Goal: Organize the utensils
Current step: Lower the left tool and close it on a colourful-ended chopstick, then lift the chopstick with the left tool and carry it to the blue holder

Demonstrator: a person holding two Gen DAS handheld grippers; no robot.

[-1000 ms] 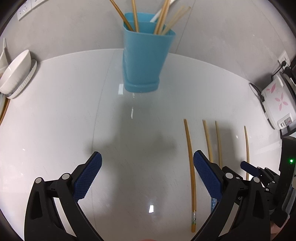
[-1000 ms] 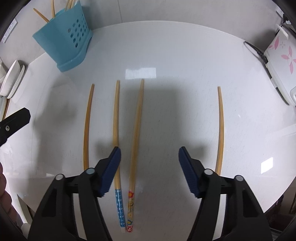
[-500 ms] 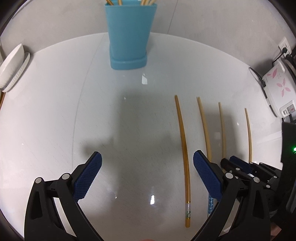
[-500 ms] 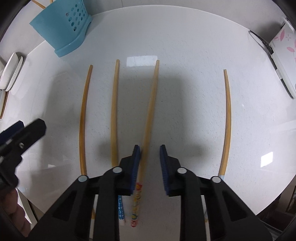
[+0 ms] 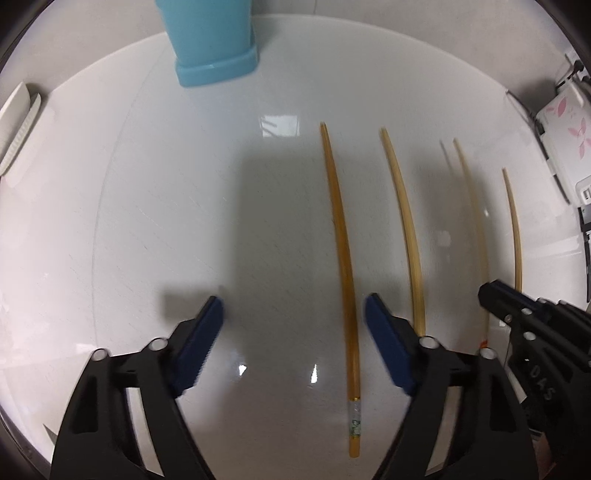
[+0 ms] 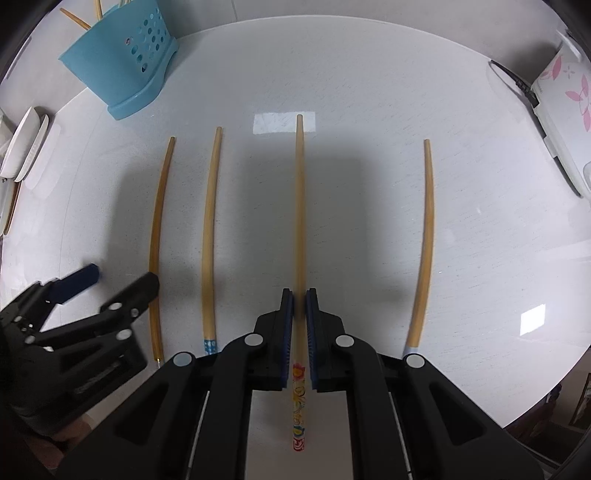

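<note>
Left-wrist view: the left gripper (image 5: 293, 321) pointed down at a glossy white tabletop (image 5: 147, 221), its ribbed blue pads closing around the darkest amber chopstick (image 5: 341, 258), which lay between them nearer the right pad, untouched. Three paler chopsticks lay in a row to its right, the nearest (image 5: 404, 229) just beyond the right finger. A smooth blue plastic utensil holder (image 5: 212, 40) stood at the far edge, a white bowl (image 5: 16, 122) at the left rim, and a white appliance with pink flowers (image 5: 565, 136) at the right. The black right gripper (image 5: 496, 295) intruded low on the right.

Right-wrist view: the right gripper (image 6: 299, 306) was pressed together on the flower-patterned chopstick (image 6: 300, 206), pinching it near its decorated end. A blue-banded chopstick (image 6: 209, 236) and the amber one (image 6: 157, 240) lay to the left, a fourth chopstick (image 6: 424, 240) well apart on the right. The holder (image 6: 122, 62), perforated with round holes, held several upright chopsticks (image 6: 75, 18).
</note>
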